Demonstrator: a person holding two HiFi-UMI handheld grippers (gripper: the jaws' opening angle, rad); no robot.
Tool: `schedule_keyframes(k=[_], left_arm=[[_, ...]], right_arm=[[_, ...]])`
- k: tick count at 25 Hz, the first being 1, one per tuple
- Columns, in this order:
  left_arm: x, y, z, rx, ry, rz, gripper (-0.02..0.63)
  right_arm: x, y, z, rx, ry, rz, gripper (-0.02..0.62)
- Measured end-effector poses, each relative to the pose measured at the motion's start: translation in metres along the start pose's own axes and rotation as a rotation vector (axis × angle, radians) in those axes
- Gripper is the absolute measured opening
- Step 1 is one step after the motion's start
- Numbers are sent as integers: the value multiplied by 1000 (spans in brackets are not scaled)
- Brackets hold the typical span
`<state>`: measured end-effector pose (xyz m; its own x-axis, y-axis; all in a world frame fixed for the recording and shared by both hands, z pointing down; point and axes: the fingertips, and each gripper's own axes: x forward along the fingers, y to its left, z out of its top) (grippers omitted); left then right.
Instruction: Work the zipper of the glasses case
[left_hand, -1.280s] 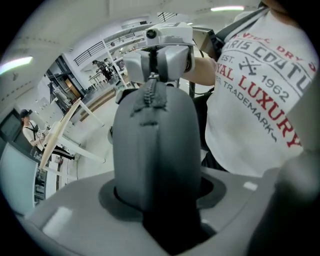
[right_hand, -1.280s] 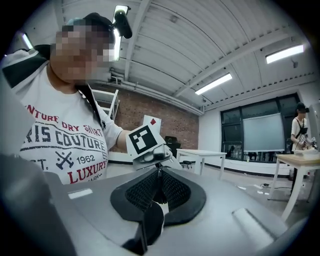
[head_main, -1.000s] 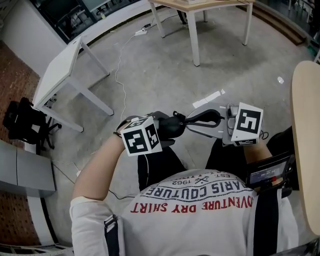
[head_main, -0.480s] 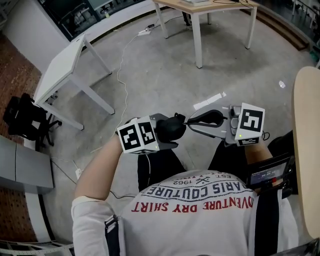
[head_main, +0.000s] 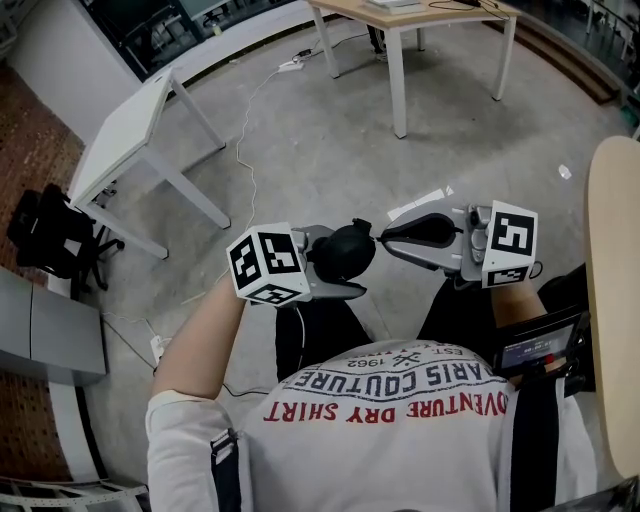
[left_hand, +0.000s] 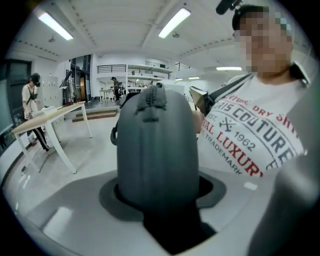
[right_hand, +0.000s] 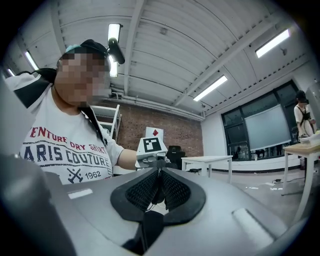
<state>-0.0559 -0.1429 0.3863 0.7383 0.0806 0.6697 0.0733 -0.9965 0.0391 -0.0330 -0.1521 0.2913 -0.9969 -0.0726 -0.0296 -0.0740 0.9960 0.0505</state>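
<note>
Lifted and rolled since a second ago, the left gripper (head_main: 338, 262) clamps the one glasses case (head_main: 346, 250) in mid-air in front of the person, its jaws spread around the case's body. Of the two grippers, the right gripper (head_main: 384, 238) has barely shifted. Its jaws are nearly together, tips pinching the zipper pull (head_main: 374, 237) at the case's end.

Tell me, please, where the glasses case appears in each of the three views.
Head view: centre, glasses case clamped in the left gripper, its zipper pull pinched by the right gripper.
Left gripper view: fills the middle, upright between the jaws.
Right gripper view: only a dark sliver shows between the nearly closed jaws.
Shared landmark: the person's printed white shirt, in all three.
</note>
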Motion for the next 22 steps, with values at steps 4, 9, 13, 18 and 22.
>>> schedule_keyframes(k=[4, 9, 13, 18, 22], left_arm=[[-2, -3, 10, -44, -87, -30, 245], [-9, -6, 23, -84, -200, -62, 245], [-8, -5, 29, -105, -257, -66, 245], [-10, -3, 42, -132, -350, -65, 245], [-16, 0, 54, -180, -454, -85, 245]], right_arm=[[-4, -2, 1, 20, -34, -4, 23], [-3, -2, 6, 46, -74, 4, 23], [-5, -3, 6, 59, -95, 2, 23], [-9, -5, 9, 79, -130, 1, 23], [-9, -7, 8, 93, -144, -7, 23]])
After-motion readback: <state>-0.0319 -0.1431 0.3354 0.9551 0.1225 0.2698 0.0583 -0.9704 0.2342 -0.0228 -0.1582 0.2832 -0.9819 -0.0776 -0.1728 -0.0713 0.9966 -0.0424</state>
